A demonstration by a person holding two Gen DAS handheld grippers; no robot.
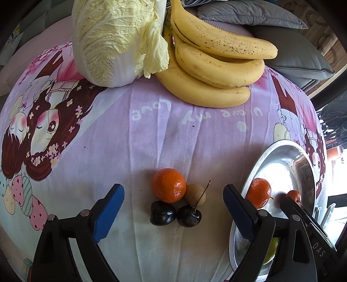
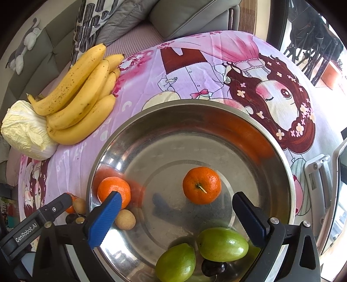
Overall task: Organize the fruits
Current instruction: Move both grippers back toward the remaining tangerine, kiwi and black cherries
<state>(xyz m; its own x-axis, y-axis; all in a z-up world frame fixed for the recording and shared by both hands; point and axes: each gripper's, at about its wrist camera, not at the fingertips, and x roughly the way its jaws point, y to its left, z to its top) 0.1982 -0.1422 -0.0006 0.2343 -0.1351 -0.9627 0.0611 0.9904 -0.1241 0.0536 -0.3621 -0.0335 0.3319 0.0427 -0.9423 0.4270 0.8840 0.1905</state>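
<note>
My left gripper [image 1: 173, 210] hangs open over a small cluster on the pink cloth: a tangerine [image 1: 168, 184], a brown longan [image 1: 195, 194] and two dark cherries [image 1: 162, 213] [image 1: 189, 215], none of them touched. To the right is a steel bowl [image 1: 282, 164]. My right gripper [image 2: 177, 217] stands open above that bowl [image 2: 173, 147], holding nothing. Inside lie two tangerines [image 2: 201, 184] [image 2: 113, 191], a longan [image 2: 125, 219], two green fruits [image 2: 223, 244] [image 2: 175, 262] and a dark cherry [image 2: 213, 268].
A bunch of bananas [image 1: 216, 65] and a napa cabbage [image 1: 117, 41] lie at the far side of the cloth. Grey cushions [image 1: 249, 13] and a sofa [image 2: 190, 15] sit behind. A finger of the right gripper [image 1: 290, 208] reaches over the bowl's near side.
</note>
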